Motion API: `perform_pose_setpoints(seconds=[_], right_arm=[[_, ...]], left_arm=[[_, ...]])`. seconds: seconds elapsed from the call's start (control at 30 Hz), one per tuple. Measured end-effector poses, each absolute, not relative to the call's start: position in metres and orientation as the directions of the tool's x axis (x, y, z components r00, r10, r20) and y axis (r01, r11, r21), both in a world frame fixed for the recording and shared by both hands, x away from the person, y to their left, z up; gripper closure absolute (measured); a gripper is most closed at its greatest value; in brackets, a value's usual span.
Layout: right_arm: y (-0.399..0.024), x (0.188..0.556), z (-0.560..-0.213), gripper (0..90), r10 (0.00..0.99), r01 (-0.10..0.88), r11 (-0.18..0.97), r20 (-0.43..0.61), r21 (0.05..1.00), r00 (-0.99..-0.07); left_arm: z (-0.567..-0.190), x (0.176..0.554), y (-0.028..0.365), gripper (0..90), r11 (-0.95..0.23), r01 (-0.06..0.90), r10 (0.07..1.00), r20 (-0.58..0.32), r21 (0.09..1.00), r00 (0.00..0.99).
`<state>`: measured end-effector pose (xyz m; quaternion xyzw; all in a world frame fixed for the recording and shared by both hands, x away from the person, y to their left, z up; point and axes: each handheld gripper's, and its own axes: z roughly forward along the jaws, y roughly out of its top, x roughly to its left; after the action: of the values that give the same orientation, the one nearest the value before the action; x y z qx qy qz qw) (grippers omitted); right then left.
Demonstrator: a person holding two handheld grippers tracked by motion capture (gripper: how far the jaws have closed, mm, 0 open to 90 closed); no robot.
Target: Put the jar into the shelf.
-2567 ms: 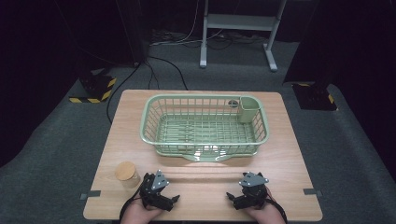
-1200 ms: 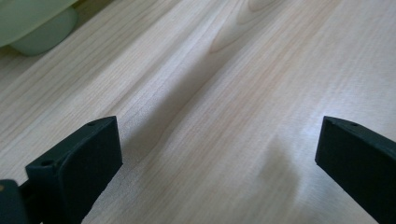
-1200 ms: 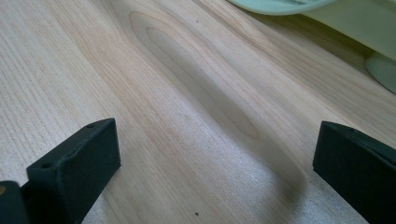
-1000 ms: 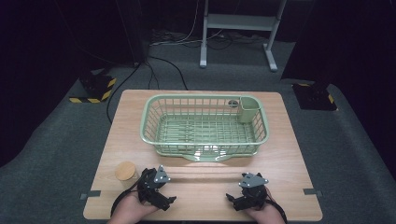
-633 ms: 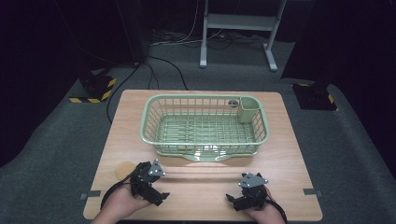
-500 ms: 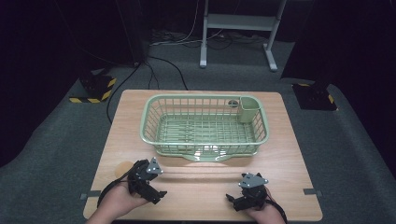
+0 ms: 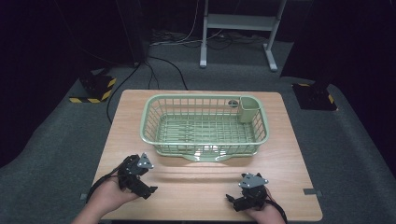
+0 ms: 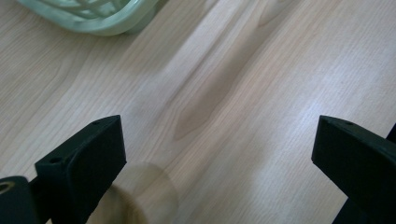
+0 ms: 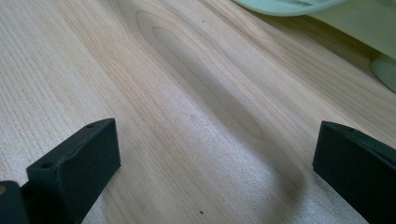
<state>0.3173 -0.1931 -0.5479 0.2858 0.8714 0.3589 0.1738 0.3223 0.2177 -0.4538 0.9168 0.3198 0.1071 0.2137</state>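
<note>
Pale grained wooden table, green wire basket

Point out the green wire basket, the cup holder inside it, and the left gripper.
green wire basket (image 7: 150, 122), high view, on its left rim.
cup holder (image 7: 249, 111), high view, on its front wall, in the basket's far right corner.
left gripper (image 8: 219, 154), left gripper view, midway between its jaws.

Green wire dish basket blocks the surface's middle and far half. Bare strip along the near edge between both tongs lies passable. Wooden cylinder stands low between the left tongs' jaws.
</note>
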Motion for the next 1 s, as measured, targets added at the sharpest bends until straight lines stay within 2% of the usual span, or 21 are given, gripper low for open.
perform_pose_setpoints(seconds=[0.53,1.0], right_arm=[[-0.193,0.317,-0.548,0.2,0.622,0.373,0.580,-0.097,0.724,-0.777],[-0.193,0.317,-0.548,0.2,0.621,0.372,0.580,-0.097,0.724,-0.778]], left_arm=[[-0.442,0.336,0.245,3.7,-0.683,0.564,0.669,0.088,0.465,0.738],[-0.445,0.338,0.262,3.5,-0.677,0.601,0.693,0.094,0.424,0.715]])
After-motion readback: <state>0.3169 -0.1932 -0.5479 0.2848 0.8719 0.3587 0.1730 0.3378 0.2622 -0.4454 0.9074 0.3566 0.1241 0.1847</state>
